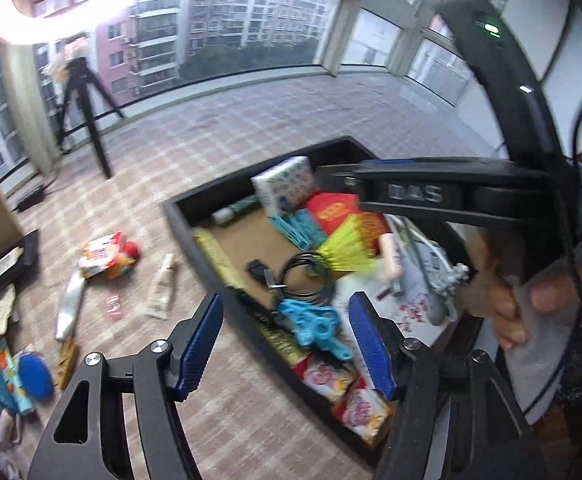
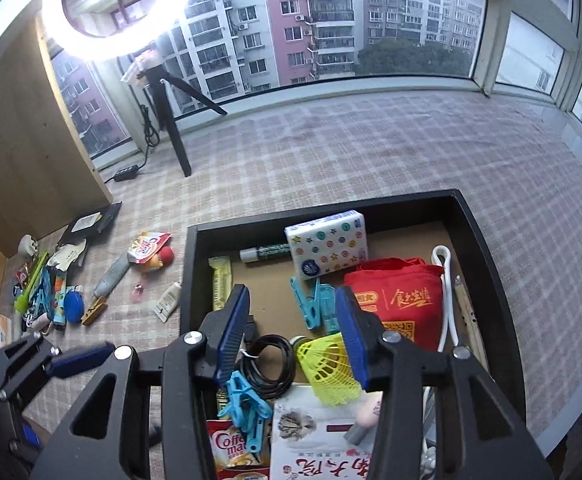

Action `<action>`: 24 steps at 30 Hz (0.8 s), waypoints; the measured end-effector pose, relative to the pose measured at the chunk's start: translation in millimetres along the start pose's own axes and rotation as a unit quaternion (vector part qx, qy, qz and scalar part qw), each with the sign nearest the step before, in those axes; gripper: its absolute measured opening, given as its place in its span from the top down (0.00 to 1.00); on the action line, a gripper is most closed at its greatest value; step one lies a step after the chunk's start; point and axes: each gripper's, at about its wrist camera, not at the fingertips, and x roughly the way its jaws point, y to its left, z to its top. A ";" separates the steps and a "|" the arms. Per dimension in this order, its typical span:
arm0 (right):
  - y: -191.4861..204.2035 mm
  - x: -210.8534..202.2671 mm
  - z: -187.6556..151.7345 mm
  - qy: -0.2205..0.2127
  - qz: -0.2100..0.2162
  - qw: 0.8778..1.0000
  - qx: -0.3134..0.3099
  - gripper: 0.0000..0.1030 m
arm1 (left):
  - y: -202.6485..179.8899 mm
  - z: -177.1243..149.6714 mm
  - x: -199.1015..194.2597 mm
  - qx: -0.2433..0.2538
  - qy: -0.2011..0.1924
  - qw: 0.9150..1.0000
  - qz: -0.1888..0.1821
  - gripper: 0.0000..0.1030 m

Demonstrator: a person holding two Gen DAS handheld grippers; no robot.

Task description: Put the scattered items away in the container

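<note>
The black container (image 2: pixel 189 264) with a cardboard floor sits on the checked mat and holds several items. Among them are a tissue pack (image 2: pixel 327 246), a red bag (image 2: pixel 395 292), a yellow shuttlecock (image 2: pixel 327 364), a black cable (image 2: pixel 269 364) and blue pegs (image 2: pixel 243 400). My right gripper (image 2: pixel 291 334) hangs open above the box with nothing pressed between its pads. My left gripper (image 1: pixel 285 344) is open wide over the container's near rim (image 1: pixel 275 332). Blurred blue pegs (image 1: pixel 315 328) lie below it, free of its fingers.
Loose items lie on the mat left of the box: a white tube (image 2: pixel 167 300), a snack packet (image 2: pixel 147 248), a silver pouch (image 2: pixel 111 276), a wooden peg (image 2: pixel 94 309) and a blue disc (image 2: pixel 73 306). A tripod (image 2: pixel 175 132) and wooden cabinet (image 2: pixel 23 152) stand behind them.
</note>
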 end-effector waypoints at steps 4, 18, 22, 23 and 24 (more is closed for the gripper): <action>13.6 -6.5 0.3 -0.008 0.006 1.000 -0.009 0.57 | 23.3 -5.4 -10.2 -0.024 -0.005 0.999 0.023 0.44; 98.0 -37.5 -3.4 -0.048 0.015 0.996 -0.080 0.57 | 100.5 -39.7 -65.9 -0.092 -0.031 0.989 0.114 0.44; 118.3 -37.4 -4.7 -0.048 0.031 0.994 -0.098 0.56 | 118.9 -53.4 -77.1 -0.115 -0.036 0.984 0.133 0.44; 123.0 -36.5 -5.6 -0.046 0.036 0.993 -0.103 0.56 | 124.4 -58.0 -79.8 -0.122 -0.037 0.982 0.137 0.44; 128.2 -34.9 -6.6 -0.044 0.041 0.992 -0.107 0.56 | 129.2 -62.4 -82.4 -0.128 -0.037 0.981 0.142 0.44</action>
